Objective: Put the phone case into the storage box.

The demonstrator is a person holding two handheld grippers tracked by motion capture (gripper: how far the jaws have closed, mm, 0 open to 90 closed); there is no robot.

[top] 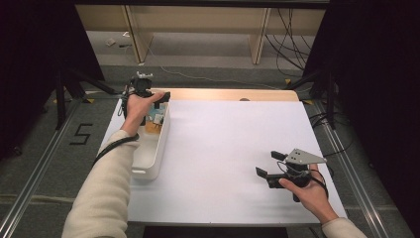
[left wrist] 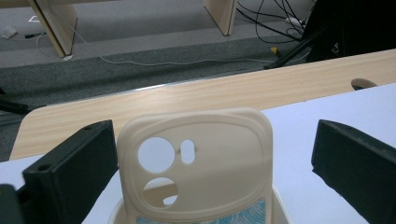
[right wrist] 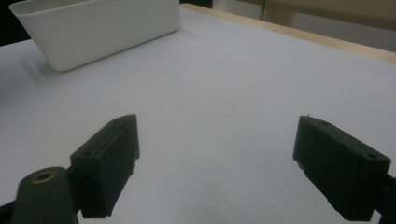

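High view: right gripper point(top: 270, 165) near right on white surface point(top: 223, 148), fingers released. Floor marking reads "5" point(top: 80, 134). Left gripper point(top: 157, 101) over far end of white bin point(top: 148, 158).
Left gripper view: cream phone case point(left wrist: 196, 161), camera cutouts, upright in bin between released fingers point(left wrist: 70, 172), untouched.
Right gripper view: fingers point(right wrist: 109, 161) spread over bare surface.

Left gripper point(top: 157, 101) reaches far forward, right gripper point(top: 269, 163) held low (both fingers spread).
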